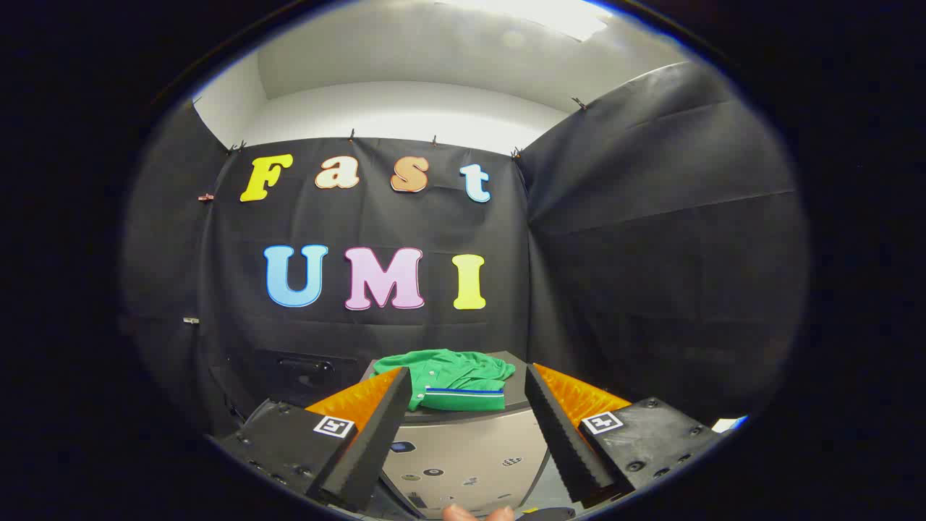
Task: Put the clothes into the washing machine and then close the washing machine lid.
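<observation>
A green garment [452, 376] with a blue and white striped hem lies crumpled on the dark top of the washing machine [463, 456], beyond my fingertips and between them in the line of sight. The machine's pale grey front panel with small stickers faces me below. My gripper [463, 380] is open, its two black ridged fingers [387, 427] with orange sides spread wide and holding nothing. The garment is apart from both fingers.
Black cloth walls close in the booth behind and to the right of the machine. A dark recessed object [304, 369] sits low against the back wall, left of the machine. Fingertips of a person's hand [474, 514] show below the machine's front panel.
</observation>
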A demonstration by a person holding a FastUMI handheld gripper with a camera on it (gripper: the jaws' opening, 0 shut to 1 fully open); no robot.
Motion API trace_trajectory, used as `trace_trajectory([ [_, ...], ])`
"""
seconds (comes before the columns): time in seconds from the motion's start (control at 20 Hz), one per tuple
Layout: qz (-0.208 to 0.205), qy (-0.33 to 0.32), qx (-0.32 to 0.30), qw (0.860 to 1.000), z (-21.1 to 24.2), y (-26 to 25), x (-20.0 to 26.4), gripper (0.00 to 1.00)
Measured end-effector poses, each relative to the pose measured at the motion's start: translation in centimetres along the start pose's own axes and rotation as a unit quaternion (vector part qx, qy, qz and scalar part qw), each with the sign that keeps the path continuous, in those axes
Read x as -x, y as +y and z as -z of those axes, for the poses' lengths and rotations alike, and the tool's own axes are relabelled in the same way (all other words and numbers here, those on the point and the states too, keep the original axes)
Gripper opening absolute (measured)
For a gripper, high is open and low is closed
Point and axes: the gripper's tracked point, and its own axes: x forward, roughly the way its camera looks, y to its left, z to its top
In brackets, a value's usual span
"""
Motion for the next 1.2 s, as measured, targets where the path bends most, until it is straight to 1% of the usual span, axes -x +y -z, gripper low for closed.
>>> trace_trajectory([
  [0.2, -0.002, -0.002, -0.008, 1.0, -0.3, 0.5, -0.2, 0.98],
  [0.35, -0.012, 0.003, -0.017, 1.0, 0.0, 1.3, -0.1, 0.98],
  [0.6, -0.013, 0.011, -0.013, 1.0, 0.6, 1.4, -0.2, 0.98],
  [0.8, -0.024, 0.02, -0.016, 0.999, 1.2, 2.1, -0.1, 0.98],
  [1.2, -0.018, 0.017, -0.018, 1.0, 0.8, 1.5, 0.0, 0.98],
])
